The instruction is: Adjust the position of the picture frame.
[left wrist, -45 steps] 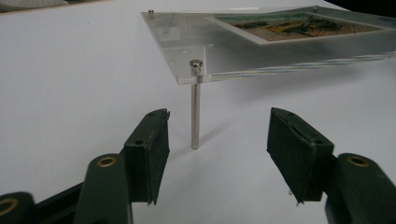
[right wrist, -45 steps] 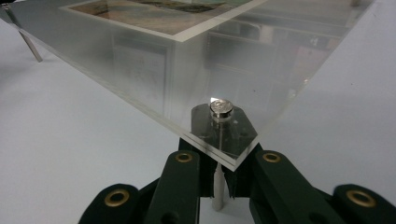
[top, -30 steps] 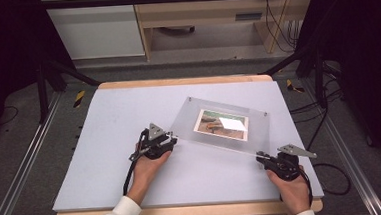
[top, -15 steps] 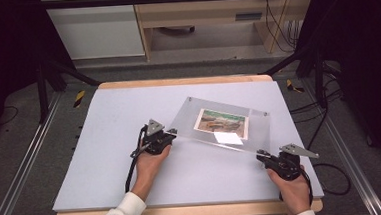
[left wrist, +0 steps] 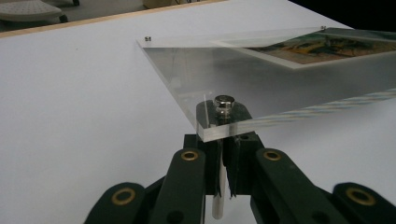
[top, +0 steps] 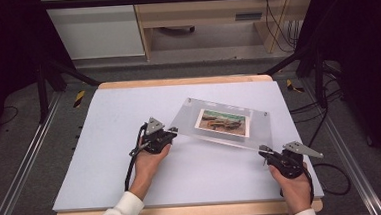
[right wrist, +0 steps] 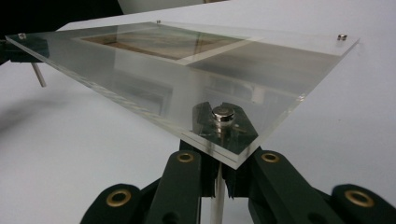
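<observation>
A clear acrylic photo frame [top: 220,135] with a landscape photo [top: 223,121] in it hangs over the white mat, carried at its two near corners. My left gripper [top: 172,132] is shut on the thin metal post [left wrist: 218,198] under the near-left corner, just below the corner's silver screw head [left wrist: 224,103]. My right gripper [top: 264,150] is shut on the matching post [right wrist: 215,198] beneath the near-right corner screw [right wrist: 223,114]. In the right gripper view the acrylic frame [right wrist: 140,70] stretches away to the far-off left gripper [right wrist: 18,49]. The acrylic frame [left wrist: 261,79] sits level above the left gripper [left wrist: 223,140].
The white mat [top: 128,111] covers a wooden table [top: 177,82] with metal rails [top: 26,162] on both sides. Cables [top: 333,179] trail off the right edge. A pale cabinet [top: 94,33] and a wooden shelf unit [top: 198,17] stand beyond the table.
My left gripper has edged toward the frame's near-left corner and closed under it. The frame's near edge sits slightly higher over the mat. The right gripper has kept its place.
</observation>
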A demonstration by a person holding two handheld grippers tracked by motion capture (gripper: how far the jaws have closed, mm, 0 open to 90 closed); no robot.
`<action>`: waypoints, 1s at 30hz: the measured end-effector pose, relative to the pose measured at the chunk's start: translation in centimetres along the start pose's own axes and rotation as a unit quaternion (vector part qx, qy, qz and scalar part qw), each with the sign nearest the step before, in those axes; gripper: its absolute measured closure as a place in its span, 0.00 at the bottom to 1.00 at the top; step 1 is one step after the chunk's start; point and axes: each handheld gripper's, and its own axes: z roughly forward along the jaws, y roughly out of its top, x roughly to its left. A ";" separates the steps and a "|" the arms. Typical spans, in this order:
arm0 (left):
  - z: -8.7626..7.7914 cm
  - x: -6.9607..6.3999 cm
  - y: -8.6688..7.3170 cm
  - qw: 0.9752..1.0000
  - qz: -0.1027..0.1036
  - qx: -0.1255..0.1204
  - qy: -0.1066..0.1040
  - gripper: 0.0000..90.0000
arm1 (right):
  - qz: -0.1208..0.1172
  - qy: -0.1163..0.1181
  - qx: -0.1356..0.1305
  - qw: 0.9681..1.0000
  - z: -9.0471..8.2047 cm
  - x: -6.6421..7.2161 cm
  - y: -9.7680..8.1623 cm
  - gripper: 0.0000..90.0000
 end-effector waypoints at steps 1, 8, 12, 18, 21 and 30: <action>-0.1 -0.1 0.0 1.000 0.003 -0.002 -0.002 0.94 | 0.001 -0.001 -0.001 1.000 -0.1 0.0 0.1 0.95; -1.2 -0.6 0.5 1.000 0.005 -0.028 -0.001 0.94 | -0.004 0.002 -0.025 1.000 -0.7 -0.1 0.9 0.95; -2.0 -0.7 0.9 0.999 0.016 -0.042 0.005 0.93 | -0.013 0.006 -0.038 0.999 -1.1 0.2 1.5 0.94; -3.5 -0.6 1.5 0.998 0.020 -0.062 0.015 0.93 | -0.018 0.016 -0.040 0.999 -1.0 0.8 2.2 0.93; -4.4 -0.4 1.8 0.997 0.023 -0.070 0.020 0.93 | -0.024 0.022 -0.040 0.999 -0.9 1.2 2.6 0.93; -6.9 0.4 2.0 0.995 0.018 -0.088 0.038 0.93 | -0.039 0.041 -0.051 0.997 0.1 2.6 4.2 0.93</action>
